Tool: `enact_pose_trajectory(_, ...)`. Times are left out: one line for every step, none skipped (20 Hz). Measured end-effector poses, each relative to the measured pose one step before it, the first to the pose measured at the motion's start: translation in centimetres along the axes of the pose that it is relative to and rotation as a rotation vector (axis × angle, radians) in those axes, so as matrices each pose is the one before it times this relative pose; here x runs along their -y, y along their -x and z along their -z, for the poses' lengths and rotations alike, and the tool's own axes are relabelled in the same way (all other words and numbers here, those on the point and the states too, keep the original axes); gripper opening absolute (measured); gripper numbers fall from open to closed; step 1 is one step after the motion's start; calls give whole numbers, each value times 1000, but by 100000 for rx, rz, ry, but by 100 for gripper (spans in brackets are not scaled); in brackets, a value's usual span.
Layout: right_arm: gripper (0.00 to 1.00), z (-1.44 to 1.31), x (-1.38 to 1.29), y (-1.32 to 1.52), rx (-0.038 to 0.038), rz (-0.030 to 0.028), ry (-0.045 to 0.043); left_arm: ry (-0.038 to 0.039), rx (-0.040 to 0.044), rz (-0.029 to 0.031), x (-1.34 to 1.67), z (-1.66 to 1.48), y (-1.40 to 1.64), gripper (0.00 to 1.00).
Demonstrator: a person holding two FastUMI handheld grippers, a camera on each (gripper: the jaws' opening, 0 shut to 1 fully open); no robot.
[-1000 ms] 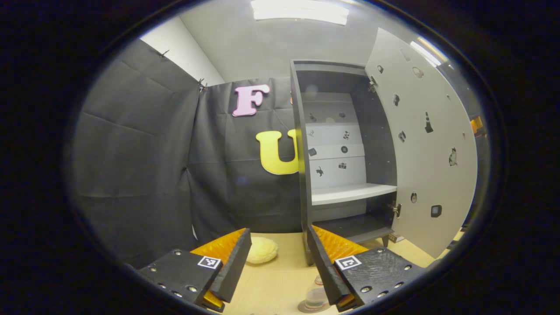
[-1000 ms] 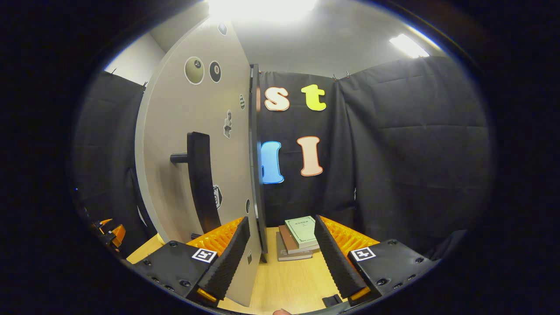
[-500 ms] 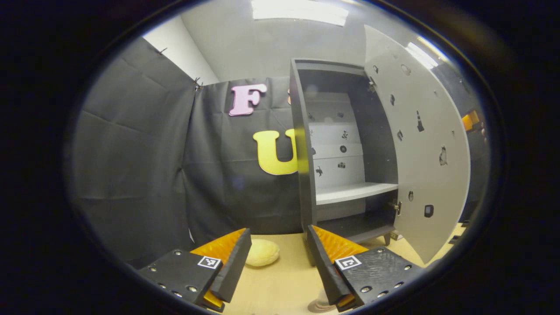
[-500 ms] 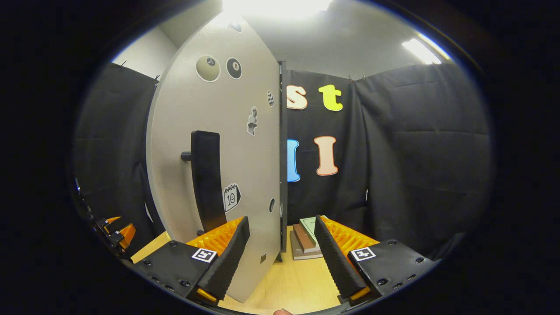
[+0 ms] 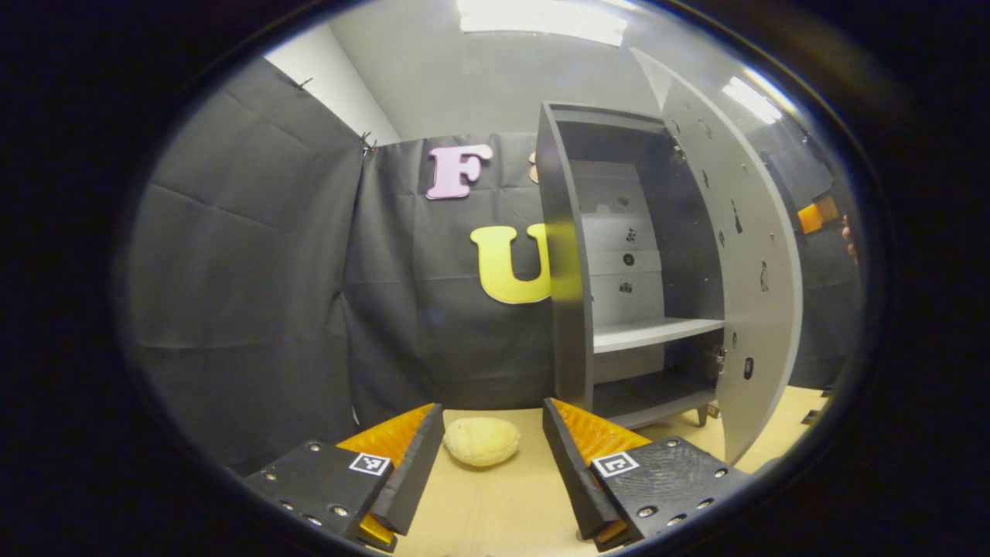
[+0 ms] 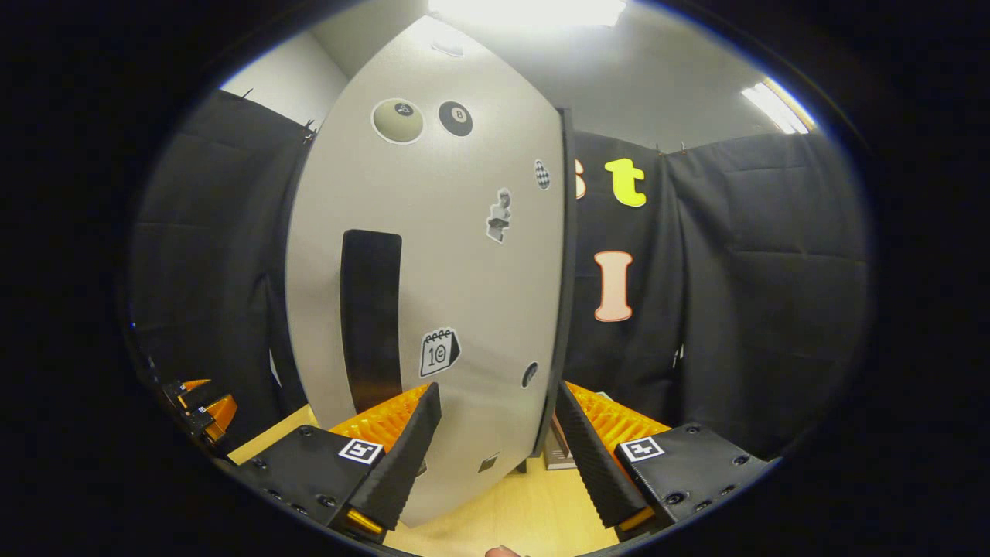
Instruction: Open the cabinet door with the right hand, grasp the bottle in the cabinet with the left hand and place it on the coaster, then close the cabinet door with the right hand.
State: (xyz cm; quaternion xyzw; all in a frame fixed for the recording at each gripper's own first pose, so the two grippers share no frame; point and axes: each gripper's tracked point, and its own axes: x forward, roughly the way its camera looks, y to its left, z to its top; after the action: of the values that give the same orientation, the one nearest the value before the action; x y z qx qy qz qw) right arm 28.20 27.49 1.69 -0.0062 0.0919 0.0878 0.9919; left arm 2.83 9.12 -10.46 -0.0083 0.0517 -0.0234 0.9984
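Swung further shut, upright cabinet door (image 6: 433, 294) faces right gripper (image 6: 495, 452).

Your light comes from above: a long white ceiling light panel (image 5: 541, 15) glares at twelve o'clock in the left gripper view, and a second ceiling strip light (image 5: 749, 99) shines at two o'clock. In the right gripper view the overhead glare washes out the top of the pale grey cabinet door (image 6: 456, 255). The open grey cabinet's (image 5: 619, 263) interior sits in shadow, its stickers soft and hard to read. Fisheye bending bows the door's edges, and toward the rim you get darkening. The light wooden tabletop (image 5: 495, 503) is evenly lit, without hard shadows.
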Motion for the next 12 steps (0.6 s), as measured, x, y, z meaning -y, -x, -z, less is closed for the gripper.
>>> enact_pose_trajectory(95,-172,-1087,-593,378,-1563,837,645,-199,-499,-599,72,131,80)
enact_pose_trajectory(96,-237,-1218,-644,159,-1673,850,568,-269,-309,-576,213,84,80)
enact_pose_trajectory(96,-216,-1065,-683,408,-1257,804,299,-398,-456,-462,97,93,81)
enact_pose_trajectory(92,-231,-1069,-852,754,-1186,724,144,-135,-299,-484,-14,21,82)
enact_pose_trajectory(92,-318,-892,-810,793,-958,134,-113,-141,-588,-564,-48,116,81)
enact_pose_trajectory(92,-350,-938,-917,820,-942,-201,-182,-89,-614,-373,49,-51,80)
enact_pose_trajectory(92,-350,-830,-838,942,-445,-67,-153,34,-621,-487,-114,135,79)
enact_pose_trajectory(92,-459,-689,-889,1196,124,284,-141,-68,-777,-509,30,179,82)
enact_pose_trajectory(95,-303,-593,-913,858,467,426,-202,57,-746,-541,-47,123,80)
enact_pose_trajectory(95,-29,-331,-280,491,428,-151,-183,-62,-933,123,-170,143,82)
enact_pose_trajectory(92,-192,-224,-253,662,334,-791,-37,-230,-838,-8,-40,-13,79)
enact_pose_trajectory(92,-27,-150,-489,242,137,-1377,163,-242,-793,-111,25,5,76)
